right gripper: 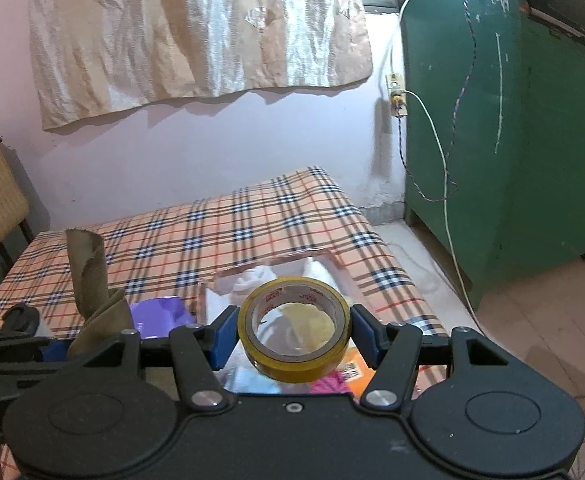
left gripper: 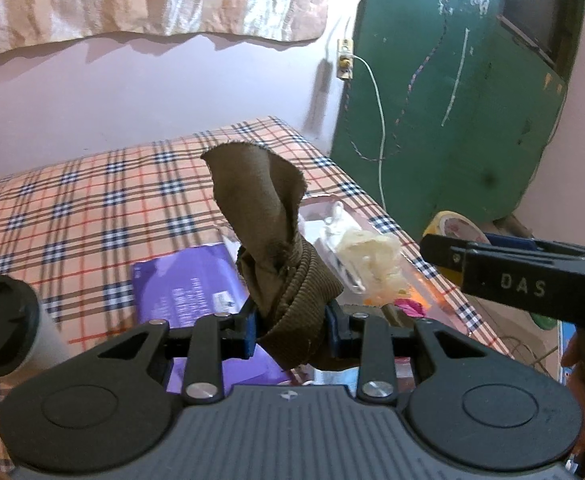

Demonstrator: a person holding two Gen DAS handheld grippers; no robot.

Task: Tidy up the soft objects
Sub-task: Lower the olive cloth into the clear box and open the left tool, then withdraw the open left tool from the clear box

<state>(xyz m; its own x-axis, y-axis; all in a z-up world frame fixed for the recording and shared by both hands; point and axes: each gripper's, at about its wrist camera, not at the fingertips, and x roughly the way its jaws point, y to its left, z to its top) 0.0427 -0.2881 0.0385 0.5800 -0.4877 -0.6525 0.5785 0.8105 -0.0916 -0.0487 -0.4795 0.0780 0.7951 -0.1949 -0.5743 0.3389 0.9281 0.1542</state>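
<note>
The left gripper (left gripper: 290,330) has its jaws clenched on an olive cloth (left gripper: 268,240), held up above the plaid bed (left gripper: 92,200). The right gripper (right gripper: 294,338) grips a yellow tape roll (right gripper: 294,330) over the clear plastic packet (right gripper: 252,280) near the bed's right edge. Open plaid stretches toward the far wall; a purple packet (left gripper: 180,280) and a capped cup (left gripper: 8,324) lie left

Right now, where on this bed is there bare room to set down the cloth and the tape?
Free: the plaid sheet between the wall and the clutter. Crowded: the near edge, where the purple packet, clear plastic tray and cup lie.
</note>
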